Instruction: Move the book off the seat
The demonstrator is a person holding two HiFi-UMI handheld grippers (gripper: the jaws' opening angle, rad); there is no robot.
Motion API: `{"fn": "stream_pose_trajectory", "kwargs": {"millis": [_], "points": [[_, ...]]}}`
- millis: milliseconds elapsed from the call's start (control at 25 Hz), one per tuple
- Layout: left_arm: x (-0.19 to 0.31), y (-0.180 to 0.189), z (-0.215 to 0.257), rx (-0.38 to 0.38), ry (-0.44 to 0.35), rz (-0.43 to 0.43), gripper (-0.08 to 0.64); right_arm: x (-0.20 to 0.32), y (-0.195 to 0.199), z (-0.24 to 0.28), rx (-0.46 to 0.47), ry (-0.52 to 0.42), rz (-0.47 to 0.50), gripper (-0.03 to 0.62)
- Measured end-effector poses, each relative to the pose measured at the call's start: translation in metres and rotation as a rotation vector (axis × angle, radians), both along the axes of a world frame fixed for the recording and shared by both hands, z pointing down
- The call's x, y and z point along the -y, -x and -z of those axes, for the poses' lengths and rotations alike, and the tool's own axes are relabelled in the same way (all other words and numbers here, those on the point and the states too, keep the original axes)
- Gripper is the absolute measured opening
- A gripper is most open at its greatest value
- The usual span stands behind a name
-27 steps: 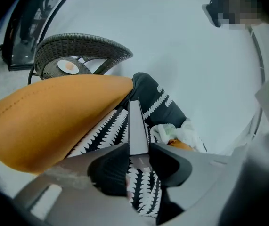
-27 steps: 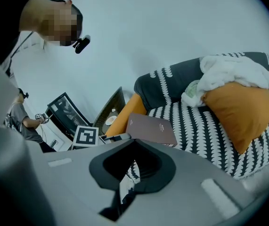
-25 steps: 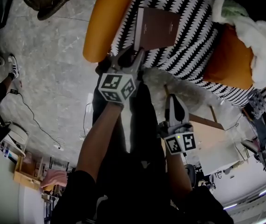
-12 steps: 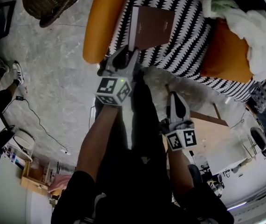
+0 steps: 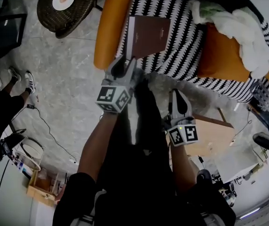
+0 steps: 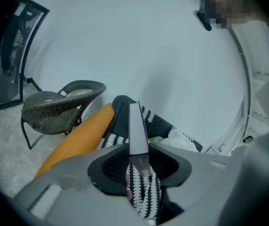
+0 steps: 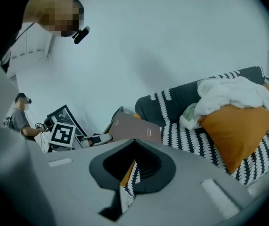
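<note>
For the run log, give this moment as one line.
left tongs: shut on book | book: over striped seat | right tongs: shut, empty

No legible text; small print on book (image 5: pixel 149 36) cover too tiny to read.

Grey speckled floor (image 5: pixel 63 65), wicker chair (image 5: pixel 85 4), white wall (image 6: pixel 125 41)
</note>
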State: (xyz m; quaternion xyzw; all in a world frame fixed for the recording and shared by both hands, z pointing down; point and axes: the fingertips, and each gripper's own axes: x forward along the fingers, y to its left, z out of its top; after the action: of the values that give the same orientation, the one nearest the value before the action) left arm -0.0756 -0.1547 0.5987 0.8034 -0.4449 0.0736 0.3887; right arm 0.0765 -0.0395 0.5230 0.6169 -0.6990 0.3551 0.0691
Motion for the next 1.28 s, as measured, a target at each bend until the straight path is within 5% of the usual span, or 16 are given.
{"fn": "stream_pose_trajectory", "kwargs": {"millis": [640, 1280], "points": [[0.008, 0.008, 0.182, -0.042, -0.148, -0.061, 0.143, 0.034, 0.015, 0.14, -0.023, -0.182, 0.022, 0.008], [-0.025, 0.02, 0.306, -0.056, -0.268, -0.121, 0.143, 0.032, 0.039, 0.255, -0.06, -0.361, 0.063, 0.008]]}}
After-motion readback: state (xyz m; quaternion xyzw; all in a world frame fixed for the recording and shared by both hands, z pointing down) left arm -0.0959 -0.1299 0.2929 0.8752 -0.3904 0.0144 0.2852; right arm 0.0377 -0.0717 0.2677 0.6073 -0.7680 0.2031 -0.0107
